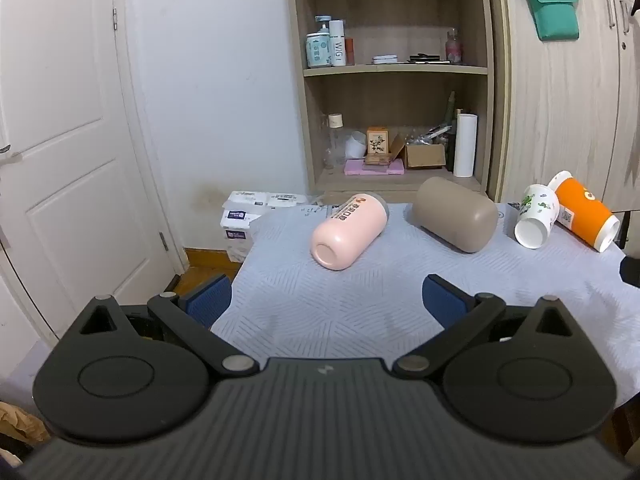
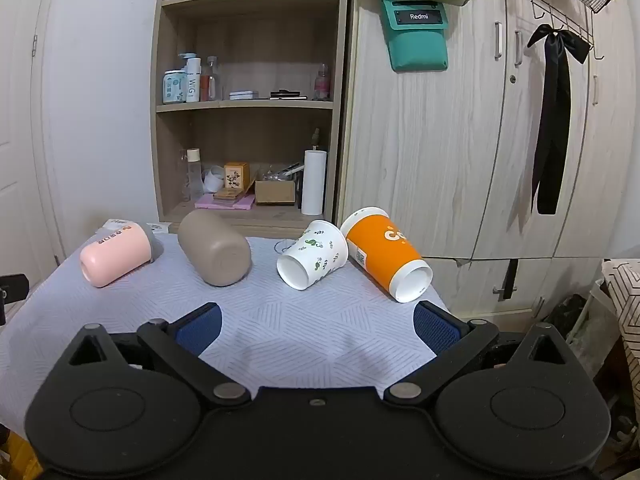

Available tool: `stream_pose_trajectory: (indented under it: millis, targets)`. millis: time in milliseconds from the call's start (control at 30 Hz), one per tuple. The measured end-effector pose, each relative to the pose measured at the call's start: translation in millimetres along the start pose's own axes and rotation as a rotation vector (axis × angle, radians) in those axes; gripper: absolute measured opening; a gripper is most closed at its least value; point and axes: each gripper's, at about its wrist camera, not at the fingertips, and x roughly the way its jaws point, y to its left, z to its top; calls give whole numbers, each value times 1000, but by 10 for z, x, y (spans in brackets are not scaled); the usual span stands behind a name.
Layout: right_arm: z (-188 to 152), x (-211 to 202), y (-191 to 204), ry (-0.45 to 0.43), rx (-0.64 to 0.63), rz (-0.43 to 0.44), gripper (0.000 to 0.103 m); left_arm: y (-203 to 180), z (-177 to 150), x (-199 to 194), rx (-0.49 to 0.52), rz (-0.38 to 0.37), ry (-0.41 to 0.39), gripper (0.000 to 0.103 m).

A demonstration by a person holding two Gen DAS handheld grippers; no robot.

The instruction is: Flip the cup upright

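Risk first: four cups are lying on their sides w/ round walls on a soft cloth [image 2: 280, 332], so a nudge from one pad before the other closes is prob going to roll the target away, and the orange cup [image 2: 386, 258] is sitting near the table's right edge where a push could be sending it off. White leaf-print cup [image 2: 314, 254] is touching or nearly touching the orange one, so grabbing either is likely disturbing both. Paper walls are prob crushing under a hard squeeze. Right claw [image 2: 316, 326] is hanging w/ jaws spread wide, holding nothing; white cup is lying ahead of it, about centred btwn the pads, orange cup ahead and toward its right pad. Left claw [image 1: 326, 300] is also spread wide and empty; pink cup [image 1: 348, 236] is lying straight ahead of it, mouth facing the claw, w/ the tan cup [image 1: 456, 214] ahead and toward its right pad. Neither claw is touching any cup yet.
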Motion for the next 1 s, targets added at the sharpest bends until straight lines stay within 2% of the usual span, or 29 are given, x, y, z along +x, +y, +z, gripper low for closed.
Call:
stream_pose_trajectory:
  millis: [267,533,1000]
  targets:
    - [5,10,11,-4,2,-6,103,-40,32,-20,5,4,14,103]
    - [54,-27,-76,-4,0,-7,103,-20,-35,-49,7,0,-29,103]
    - [24,-24,-61,-9,5,-9,103,36,-43,-30,-20,-7,-27,103]
